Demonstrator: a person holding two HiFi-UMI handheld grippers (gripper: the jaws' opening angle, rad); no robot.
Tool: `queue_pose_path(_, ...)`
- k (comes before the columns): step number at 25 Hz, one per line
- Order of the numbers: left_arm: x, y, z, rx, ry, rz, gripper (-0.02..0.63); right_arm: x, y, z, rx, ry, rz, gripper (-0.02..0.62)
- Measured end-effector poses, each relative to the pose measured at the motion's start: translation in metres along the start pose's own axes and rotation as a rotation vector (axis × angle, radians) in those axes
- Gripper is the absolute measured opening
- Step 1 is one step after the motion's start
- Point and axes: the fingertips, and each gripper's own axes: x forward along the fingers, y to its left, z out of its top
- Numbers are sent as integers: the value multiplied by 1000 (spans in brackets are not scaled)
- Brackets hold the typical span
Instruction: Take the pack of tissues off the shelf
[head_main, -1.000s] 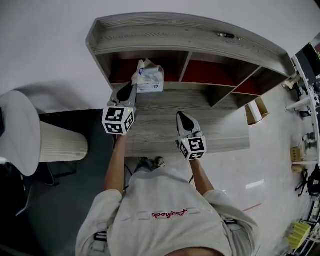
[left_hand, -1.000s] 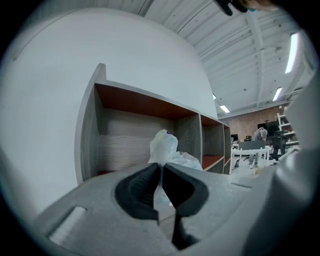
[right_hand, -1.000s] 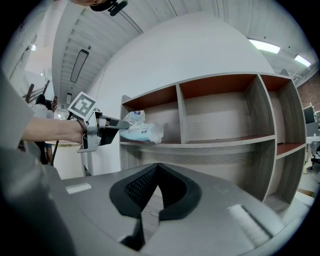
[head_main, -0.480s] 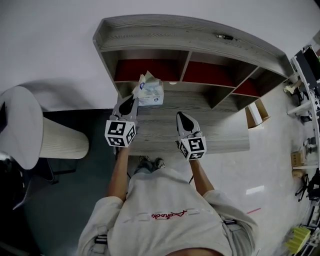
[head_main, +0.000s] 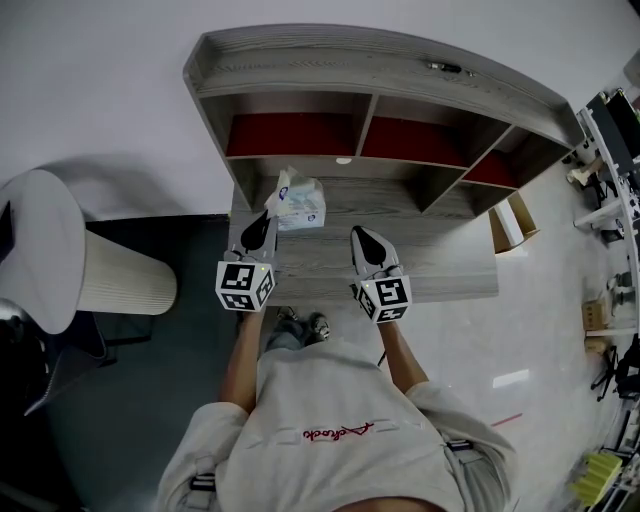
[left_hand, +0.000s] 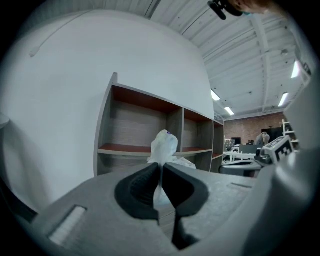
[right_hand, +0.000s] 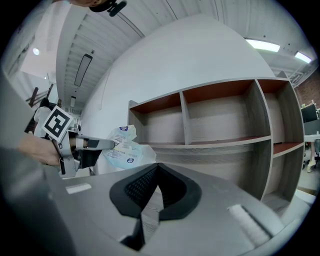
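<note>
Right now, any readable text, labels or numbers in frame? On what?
Red script on the shirt: too blurred to read.
Blue printed labels on the pack of tissues: too small to read.
Patterns on the marker cubes: black-and-white squares only, no letters.
Nothing legible to quote.
</note>
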Motion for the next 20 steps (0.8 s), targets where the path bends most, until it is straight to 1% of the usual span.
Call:
queue_pose_path(5, -3, -4, -1, 0, -6, -22, 9, -5, 6, 0, -4, -1, -9, 8)
queue_pose_path(11, -12, -1, -3, -10, -11, -49, 9, -10, 25, 10, -23, -26, -28, 8)
queue_pose_path(15, -29, 0, -3, -11, -7, -78, 9, -22, 42, 18, -27, -46, -58, 8)
queue_pose_path(20, -59, -5, -6, -5, -1, -104, 9, -44, 64, 17, -25, -50, -95, 8)
